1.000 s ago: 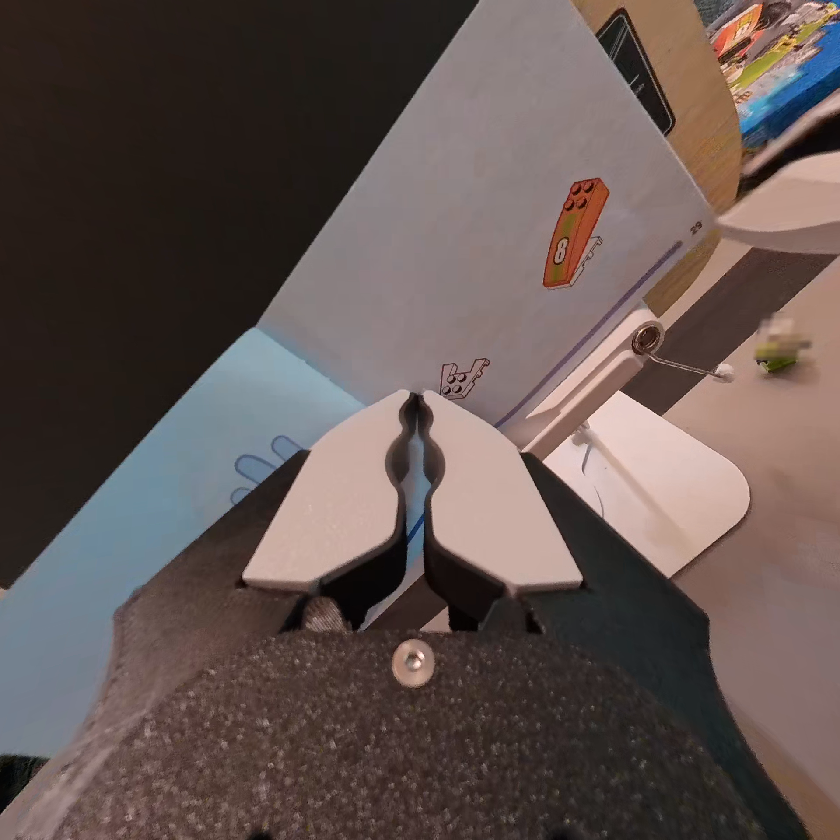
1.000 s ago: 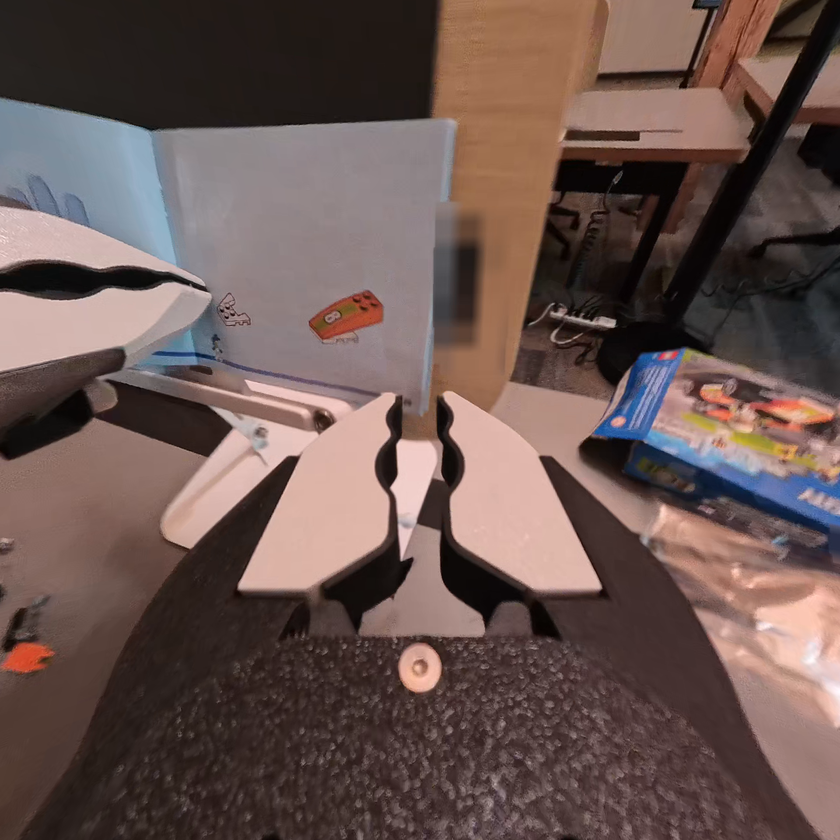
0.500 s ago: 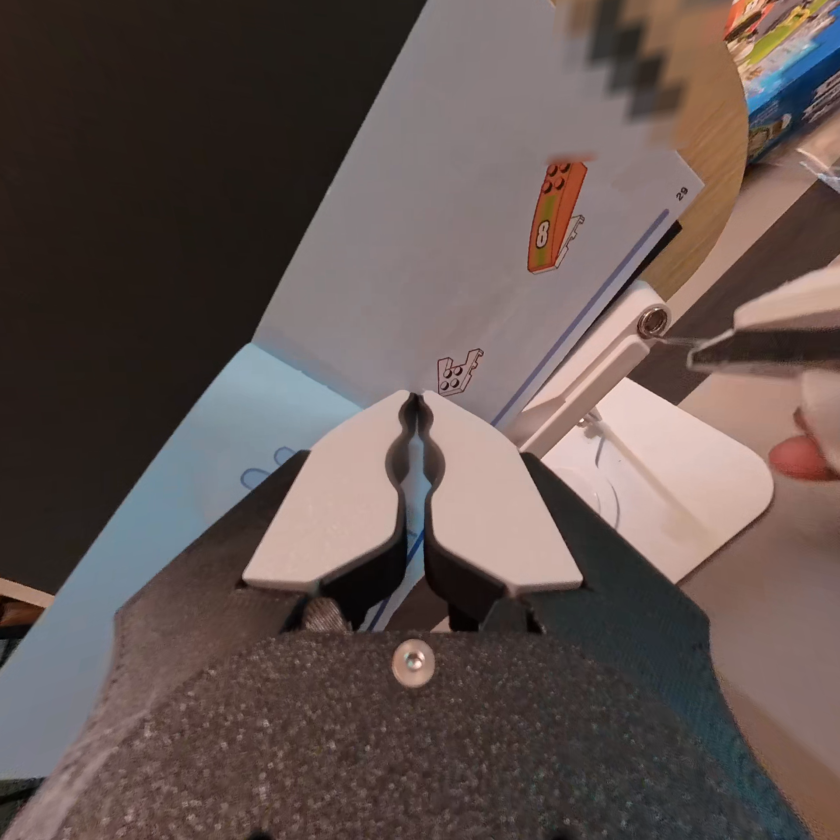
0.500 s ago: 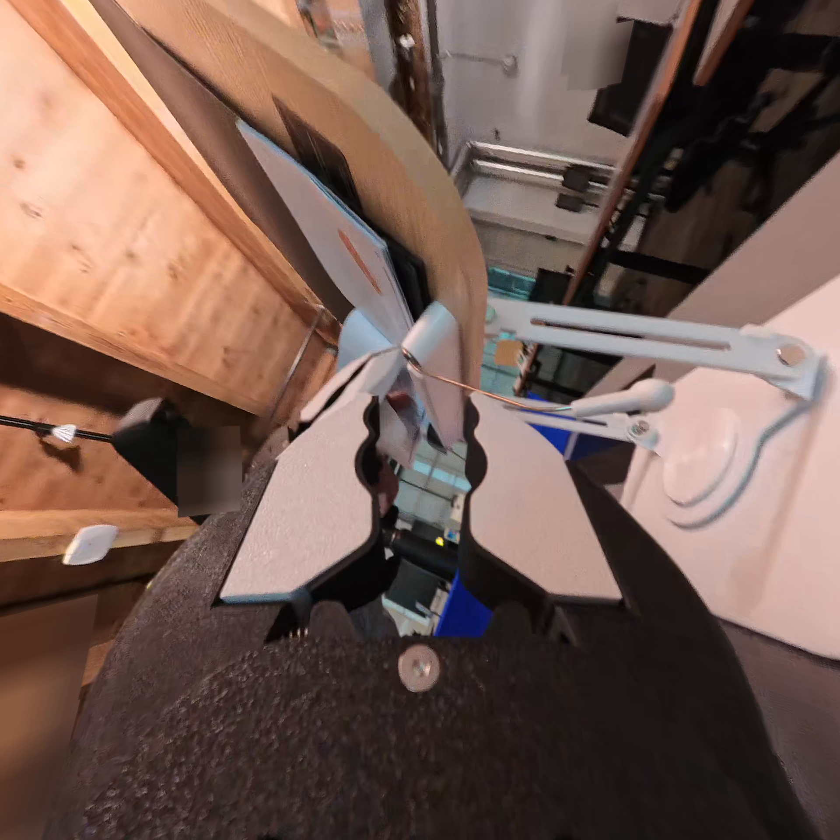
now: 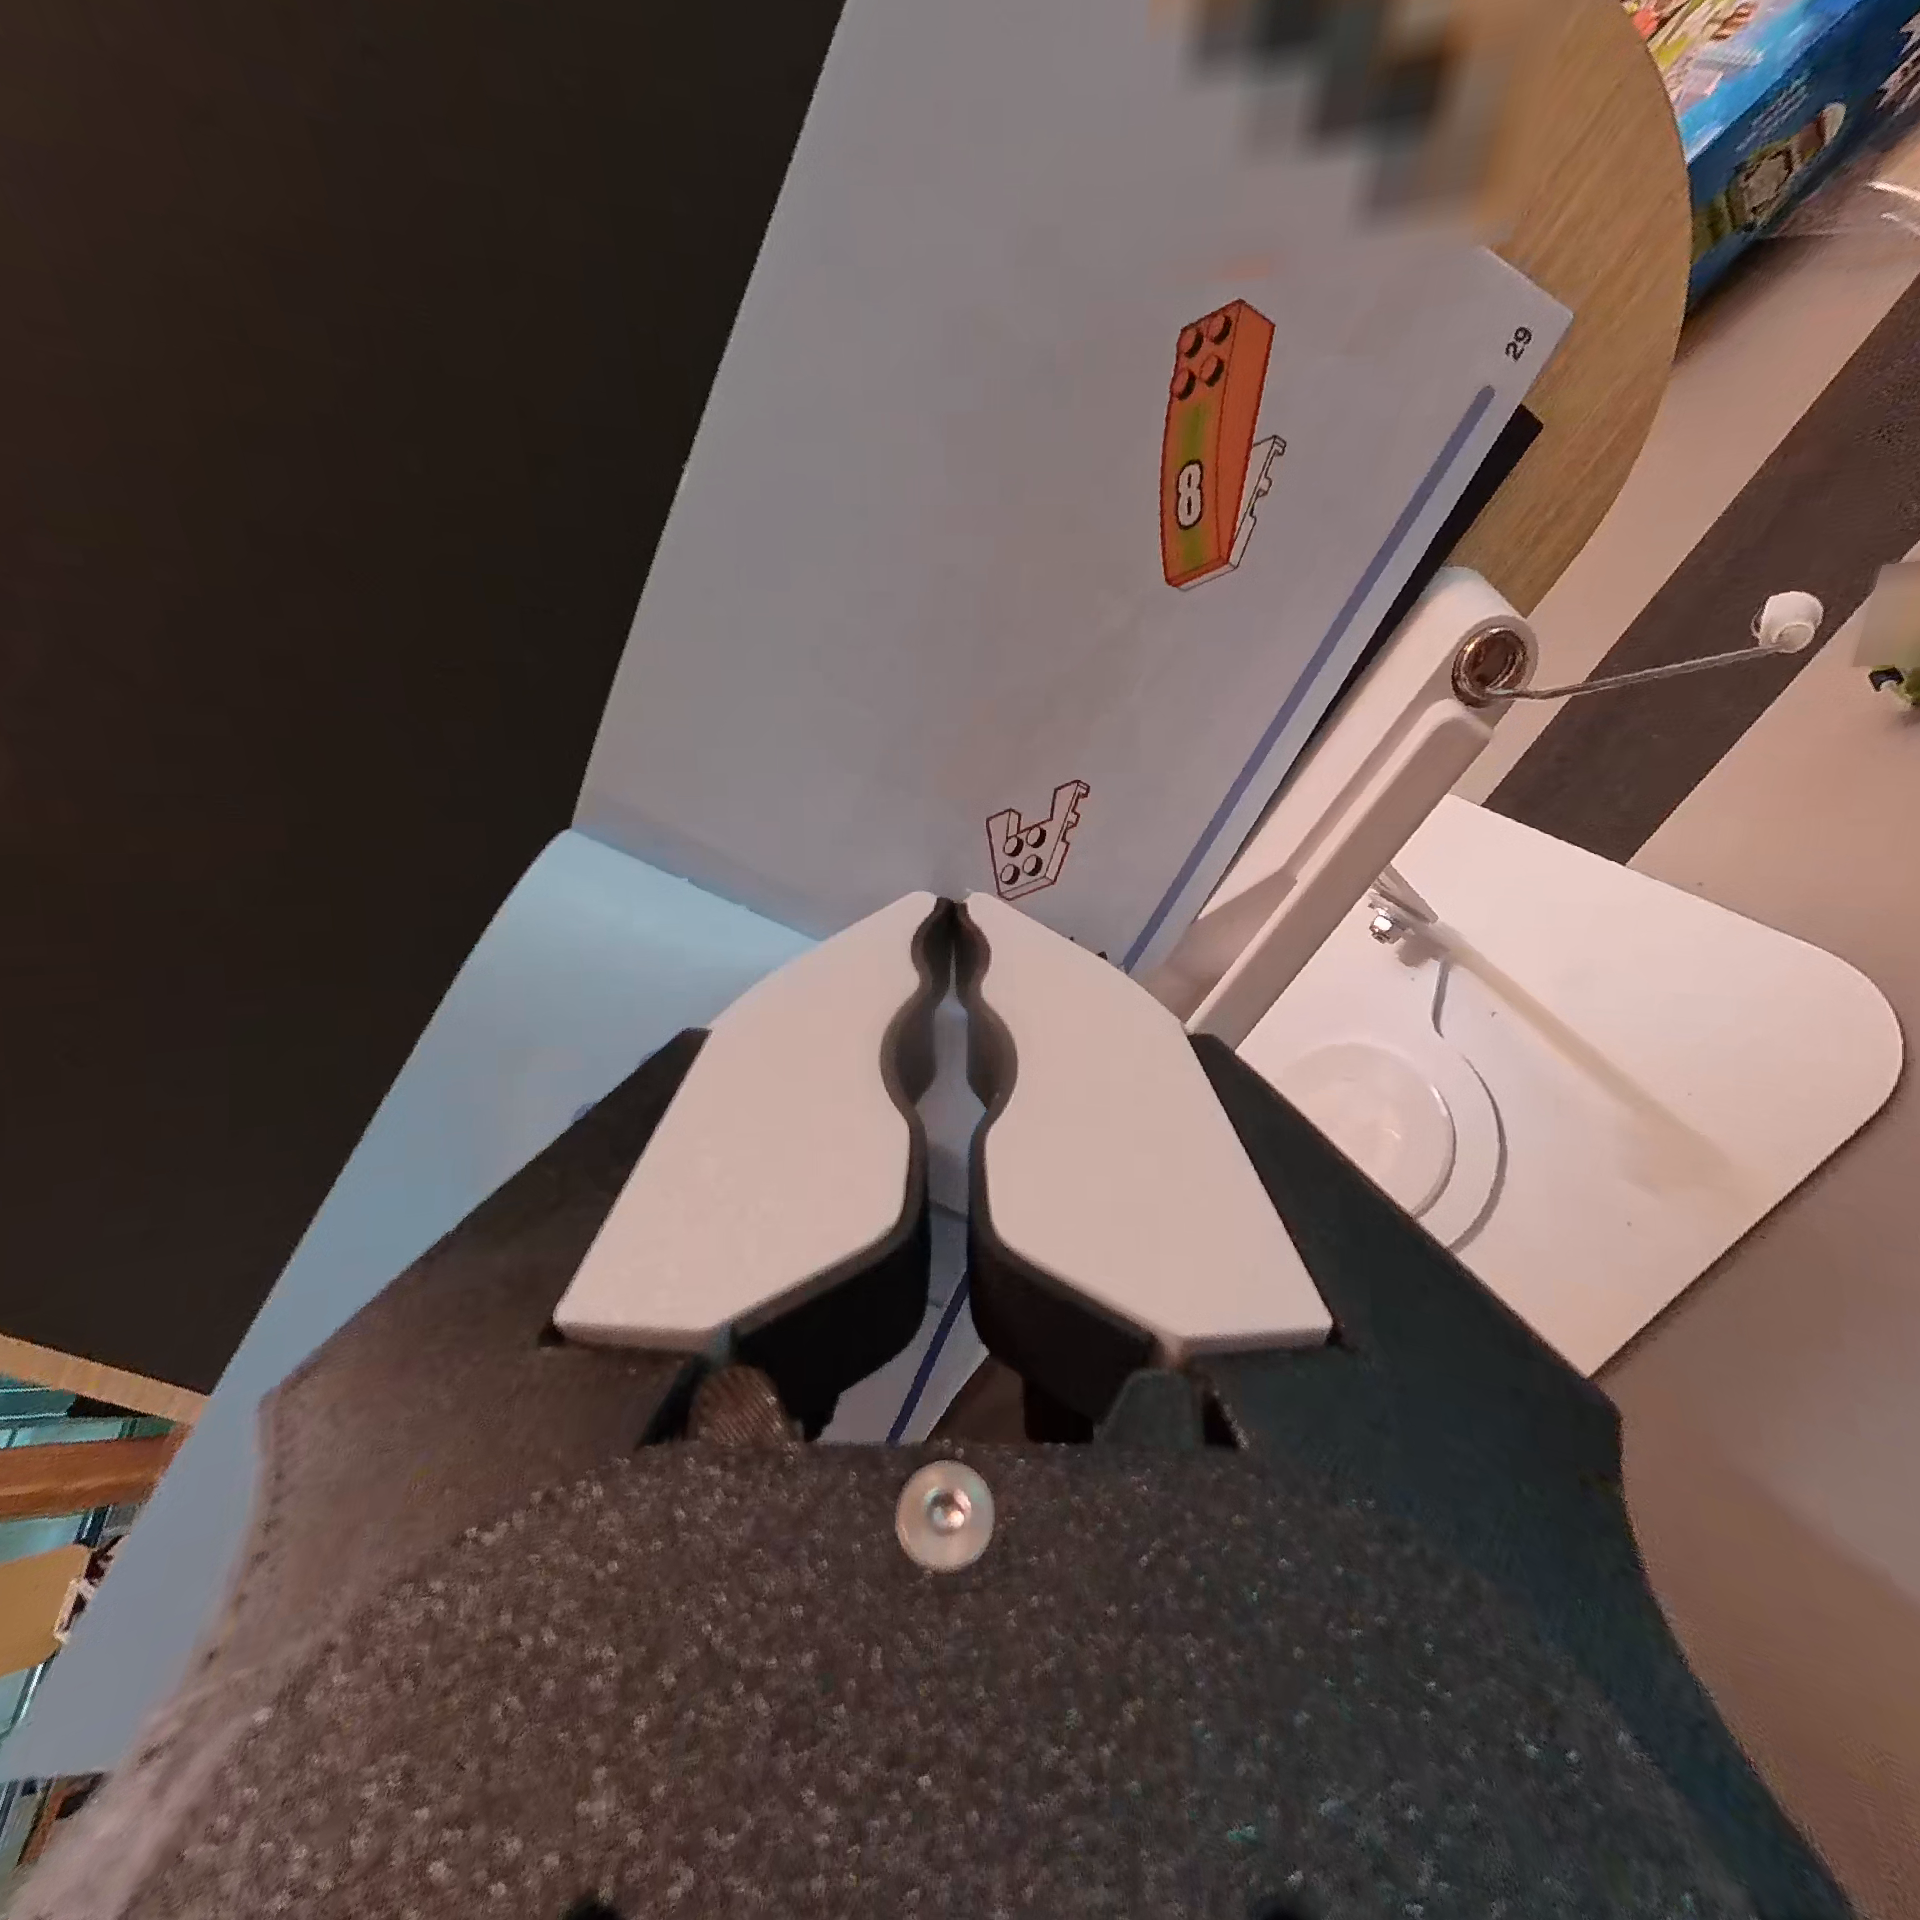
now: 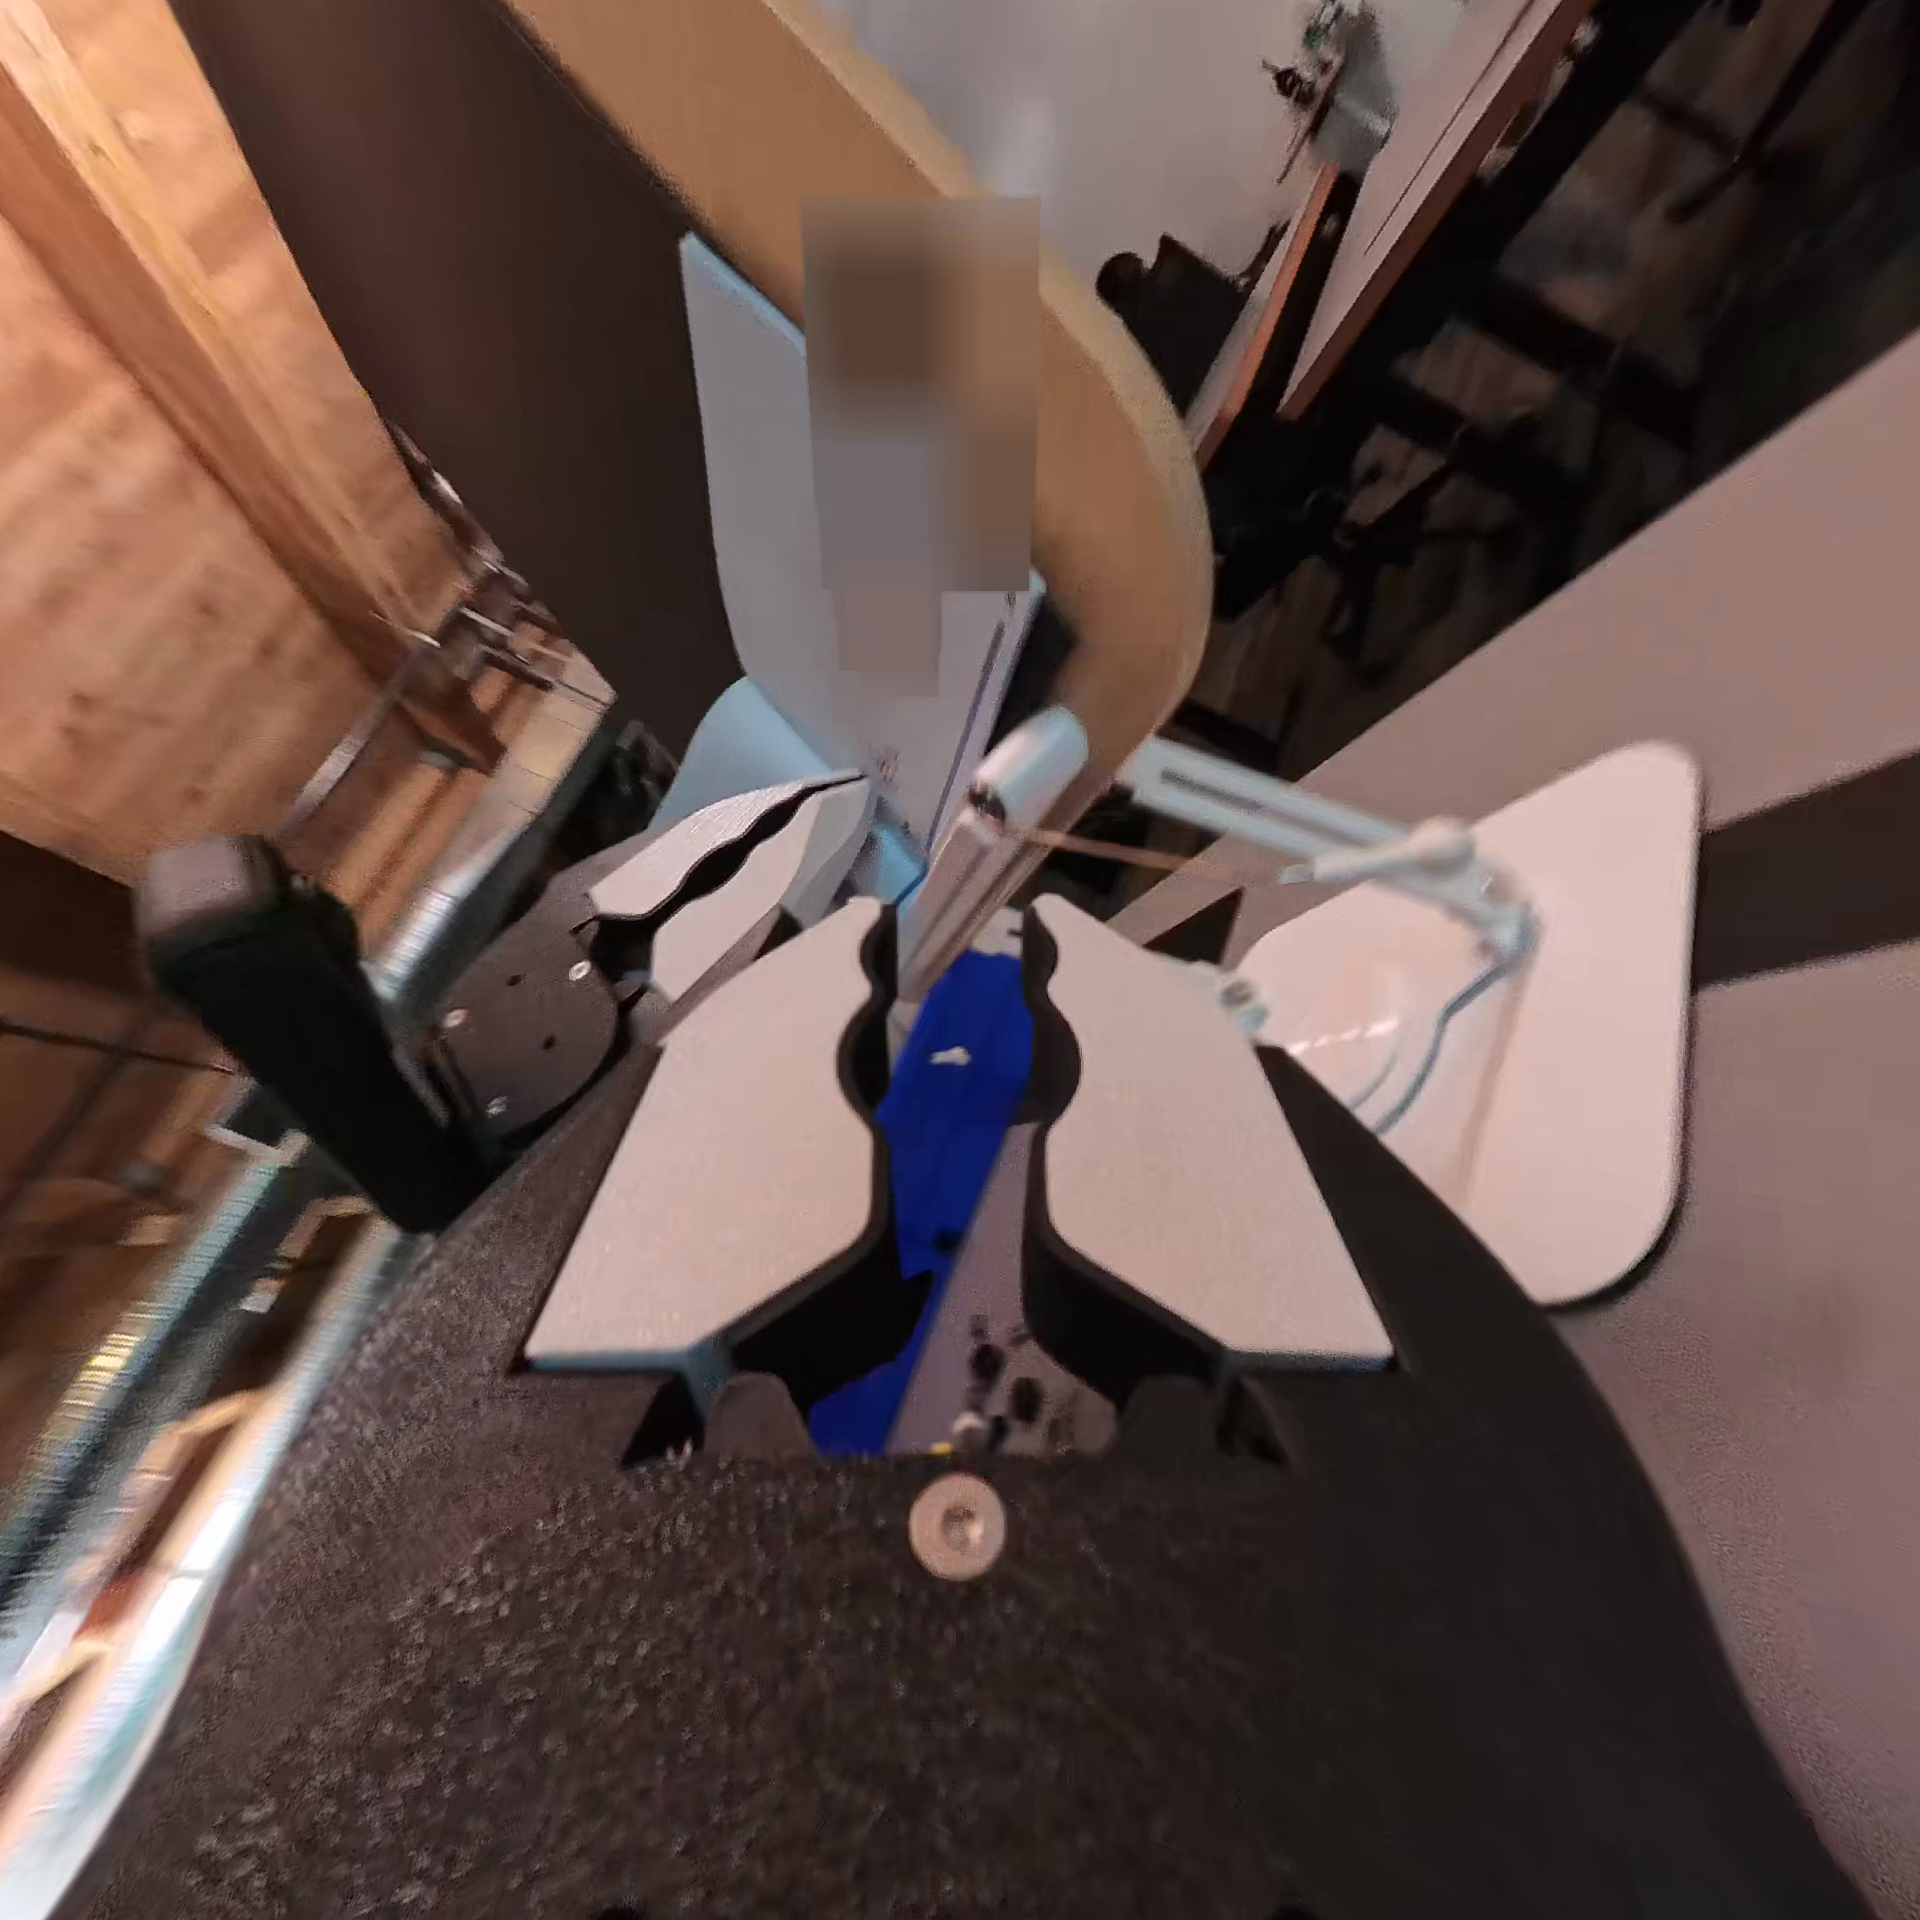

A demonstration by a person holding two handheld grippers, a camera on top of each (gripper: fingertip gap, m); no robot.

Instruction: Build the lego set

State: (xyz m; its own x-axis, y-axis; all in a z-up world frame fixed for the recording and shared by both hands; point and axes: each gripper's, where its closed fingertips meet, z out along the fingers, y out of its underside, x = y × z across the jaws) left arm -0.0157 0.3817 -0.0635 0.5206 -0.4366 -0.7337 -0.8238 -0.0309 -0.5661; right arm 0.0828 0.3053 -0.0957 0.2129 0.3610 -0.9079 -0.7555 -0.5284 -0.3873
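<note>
Left wrist view: the instruction booklet point(image 5: 997, 499), propped on a white stand point(image 5: 1621, 1101) before a wooden board point(image 5: 1621, 260), was pinched at its lower edge by the closed left gripper point(image 5: 951, 914). Thin, limp paper was judged easily creased, best held by the margin. The right gripper point(image 6: 961, 914) was seen parted, empty.

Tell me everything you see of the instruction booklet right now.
The instruction booklet stands open and propped on a white stand, backed by a rounded wooden board. Pages are thin pale blue-grey paper; the right page shows brick drawings and a blue line along its lower edge. The left gripper is shut at the booklet's lower edge, near the fold.
</note>
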